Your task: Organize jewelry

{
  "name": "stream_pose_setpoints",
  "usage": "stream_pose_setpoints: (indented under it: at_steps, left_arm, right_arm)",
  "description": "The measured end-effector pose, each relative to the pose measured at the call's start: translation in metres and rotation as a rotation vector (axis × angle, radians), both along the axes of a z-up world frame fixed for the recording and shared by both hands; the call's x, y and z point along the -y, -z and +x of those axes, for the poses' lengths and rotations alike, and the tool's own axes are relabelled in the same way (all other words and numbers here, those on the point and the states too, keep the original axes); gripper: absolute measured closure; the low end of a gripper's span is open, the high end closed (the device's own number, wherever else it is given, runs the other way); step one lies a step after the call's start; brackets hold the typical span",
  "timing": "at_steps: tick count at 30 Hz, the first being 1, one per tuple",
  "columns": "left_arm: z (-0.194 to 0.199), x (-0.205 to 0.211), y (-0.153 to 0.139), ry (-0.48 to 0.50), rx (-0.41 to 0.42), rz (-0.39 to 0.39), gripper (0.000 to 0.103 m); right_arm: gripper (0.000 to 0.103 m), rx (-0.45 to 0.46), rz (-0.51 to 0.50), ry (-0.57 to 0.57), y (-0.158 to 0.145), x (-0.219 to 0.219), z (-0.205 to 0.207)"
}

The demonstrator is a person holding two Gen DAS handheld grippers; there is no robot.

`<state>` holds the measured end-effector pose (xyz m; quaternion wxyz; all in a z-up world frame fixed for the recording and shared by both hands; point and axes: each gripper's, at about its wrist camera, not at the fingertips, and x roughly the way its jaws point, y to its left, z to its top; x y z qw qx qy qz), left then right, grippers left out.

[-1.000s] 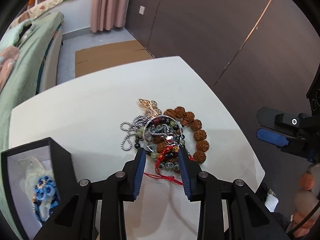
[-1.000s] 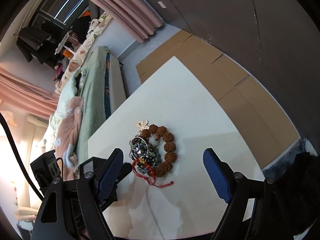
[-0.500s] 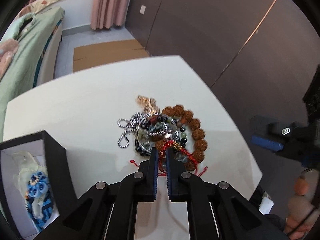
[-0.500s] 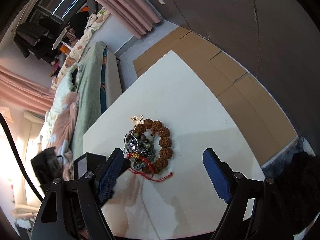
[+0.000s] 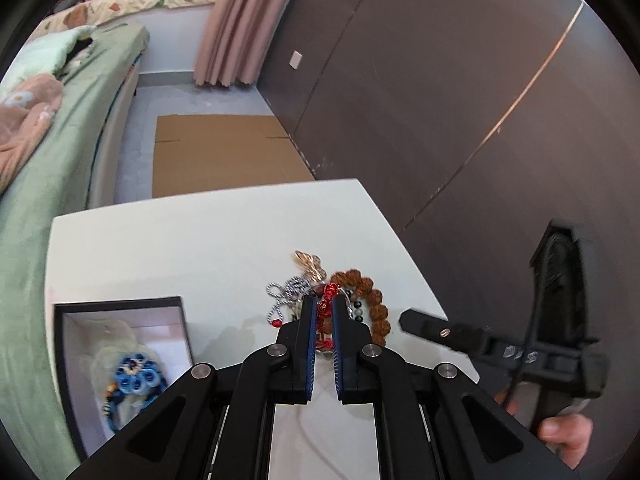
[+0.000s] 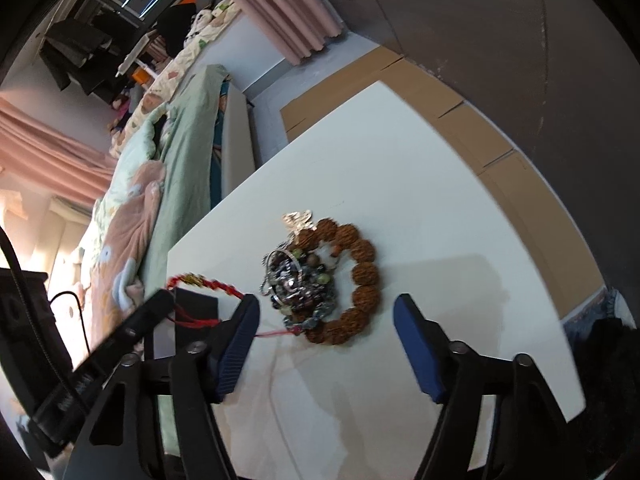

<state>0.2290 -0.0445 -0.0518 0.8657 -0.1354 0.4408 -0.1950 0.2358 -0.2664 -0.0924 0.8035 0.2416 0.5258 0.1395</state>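
Lifted since the earlier frame, the red cord bracelet (image 5: 325,312) now hangs pinched between the nearly closed blue pads of the left hand-held gripper (image 5: 323,320), its loop drawn off the jewelry pile (image 6: 298,280) while one red tail (image 6: 276,334) trails back to it. In the right wrist view the pile sits mid-frame on the white worktop (image 6: 440,208), ringed by the brown bead bracelet (image 6: 360,276). The right hand-held gripper (image 6: 326,316) hovers over that pile with its jaws half wide and closing, nothing pressed between them. At lower left of the left wrist view a black box (image 5: 120,304) holds a blue flower ornament (image 5: 136,374).
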Motion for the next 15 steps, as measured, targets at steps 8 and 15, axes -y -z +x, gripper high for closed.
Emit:
stream_pose_setpoints:
  at_steps: [8, 15]
  left_arm:
    - [-0.001, -0.02, -0.009, -0.032, 0.009, -0.021, 0.096]
    - [0.0, -0.031, -0.01, -0.052, 0.009, -0.03, 0.096]
  right_arm:
    - [0.066, 0.0, 0.066, -0.011, 0.017, -0.013, 0.01]
    - [0.075, 0.011, 0.112, -0.011, 0.027, -0.022, 0.019]
